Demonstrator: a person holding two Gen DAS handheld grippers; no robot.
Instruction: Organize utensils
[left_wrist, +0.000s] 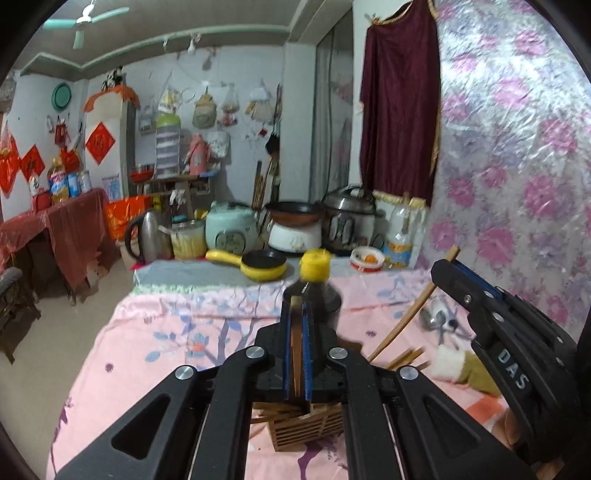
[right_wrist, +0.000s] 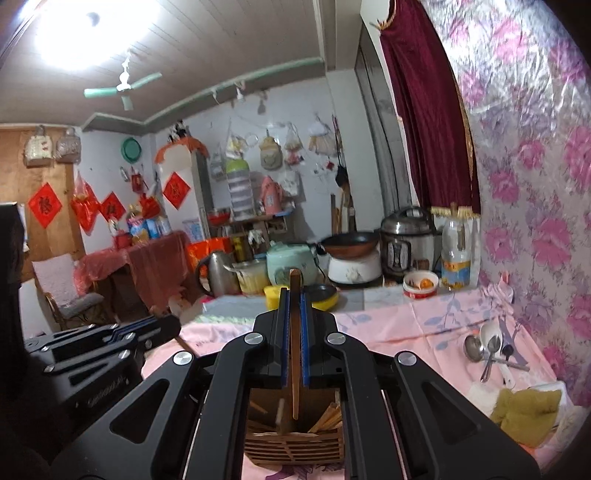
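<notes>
Both grippers were clamped on brown wooden chopsticks, left gripper (left_wrist: 296, 325) and right gripper (right_wrist: 294, 314) alike, each stick's long axis along the fingers, lower end hanging directly over the slatted wooden utensil holder (right_wrist: 295, 448), right one seemingly nearer.

The right gripper (right_wrist: 295, 306) pinches one wooden chopstick (right_wrist: 294, 332) upright between its blue pads, above a slatted wooden holder (right_wrist: 295, 448) holding more chopsticks. Metal and white spoons (right_wrist: 489, 347) lie to the right on the pink floral tablecloth (right_wrist: 406, 325), near an olive cloth (right_wrist: 524, 410).
</notes>
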